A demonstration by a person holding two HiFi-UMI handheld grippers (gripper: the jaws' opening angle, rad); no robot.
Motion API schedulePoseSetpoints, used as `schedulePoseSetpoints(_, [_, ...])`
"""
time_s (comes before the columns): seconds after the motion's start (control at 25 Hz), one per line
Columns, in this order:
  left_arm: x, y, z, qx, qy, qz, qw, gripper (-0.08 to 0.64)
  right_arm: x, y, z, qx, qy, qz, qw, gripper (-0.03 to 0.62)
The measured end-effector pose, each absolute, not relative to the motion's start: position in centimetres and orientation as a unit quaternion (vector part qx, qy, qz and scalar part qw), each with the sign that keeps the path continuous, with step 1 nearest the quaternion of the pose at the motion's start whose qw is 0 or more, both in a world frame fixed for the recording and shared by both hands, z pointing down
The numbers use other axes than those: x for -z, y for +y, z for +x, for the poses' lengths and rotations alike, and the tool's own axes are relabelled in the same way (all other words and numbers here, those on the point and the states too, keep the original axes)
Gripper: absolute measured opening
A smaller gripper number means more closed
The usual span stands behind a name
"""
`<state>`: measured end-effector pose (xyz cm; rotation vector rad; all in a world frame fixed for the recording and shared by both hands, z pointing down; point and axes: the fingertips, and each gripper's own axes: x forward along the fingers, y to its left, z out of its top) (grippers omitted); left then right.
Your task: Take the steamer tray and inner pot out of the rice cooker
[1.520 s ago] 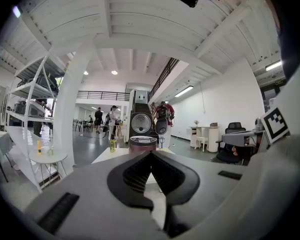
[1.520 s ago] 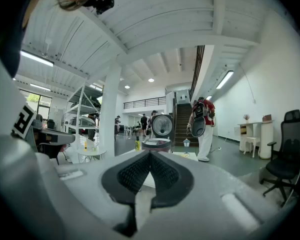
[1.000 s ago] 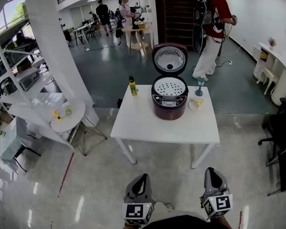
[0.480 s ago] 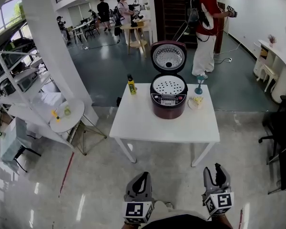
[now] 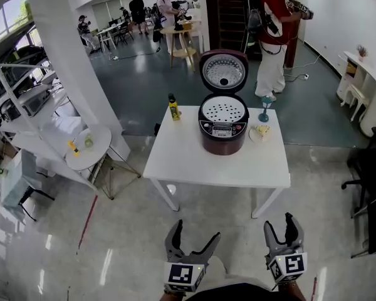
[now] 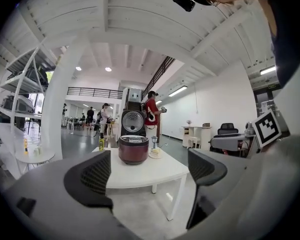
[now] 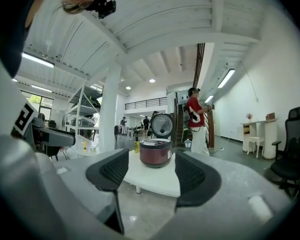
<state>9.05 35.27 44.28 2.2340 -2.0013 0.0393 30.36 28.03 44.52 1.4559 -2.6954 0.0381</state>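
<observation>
A dark red rice cooker [image 5: 224, 133] stands on the white table [image 5: 216, 167] with its lid [image 5: 223, 73] swung up. The white perforated steamer tray [image 5: 224, 111] lies in its mouth; the inner pot beneath is hidden. Both grippers hover over the floor well short of the table. My left gripper [image 5: 194, 232] has its jaws opening, nothing between them. The jaws of my right gripper [image 5: 280, 223] are opening too and hold nothing. The left gripper view shows the cooker [image 6: 133, 149] far beyond the spread jaws [image 6: 149, 171]. The right gripper view frames the cooker [image 7: 155, 152] between its jaws [image 7: 149, 171].
On the table stand a yellow bottle [image 5: 174, 108], a blue goblet [image 5: 264, 110] and a plate with cake [image 5: 260, 132]. A round side table [image 5: 88, 148] and shelving stand at the left, a black chair [image 5: 370, 168] at the right. A person in red [image 5: 272, 36] stands behind the table.
Both grippers went from shut to open, the right one first, then the left. The table has drawn slightly nearer in the head view.
</observation>
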Motion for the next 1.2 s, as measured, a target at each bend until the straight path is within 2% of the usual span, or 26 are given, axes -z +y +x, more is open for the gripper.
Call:
schedulePoseSetpoints(0.08, [-44.7,35.1,9.3,-0.018,-0.658,0.749,0.07,0.526,-44.6,27.9,30.2,-0.005,-0.881,0.471,0.04,0.291])
schedulePoseSetpoints(0.2, [-44.7,34.9,8.9,-0.021,-0.66,0.748,0.071,0.554,-44.8,27.6,30.1,-0.001,-0.882,0.47,0.039,0.316])
schedulePoseSetpoints(0.36, [-44.0,34.4,7.5,-0.008,-0.675,0.735,0.069,0.557,-45.0,27.0,29.8,-0.011,-0.88,0.473,0.036,0.319])
schedulePoseSetpoints(0.6, [-42.4,32.0,5.8,-0.01,-0.688,0.726,0.009,0.555,-45.4,24.5,28.9,-0.01,-0.885,0.463,0.039,0.319])
schedulePoseSetpoints(0.8, [-41.8,27.2,4.7,0.012,-0.676,0.737,-0.009,0.551,-45.7,20.1,27.7,0.012,-0.887,0.459,0.052,0.318])
schedulePoseSetpoints(1.0, [-41.7,21.0,3.4,-0.027,-0.655,0.754,-0.046,0.545,-44.7,14.6,24.7,0.017,-0.889,0.456,0.04,0.316])
schedulePoseSetpoints(1.2, [-41.9,15.1,0.8,-0.027,-0.656,0.753,-0.031,0.529,-44.4,9.0,22.1,0.008,-0.884,0.464,0.048,0.316])
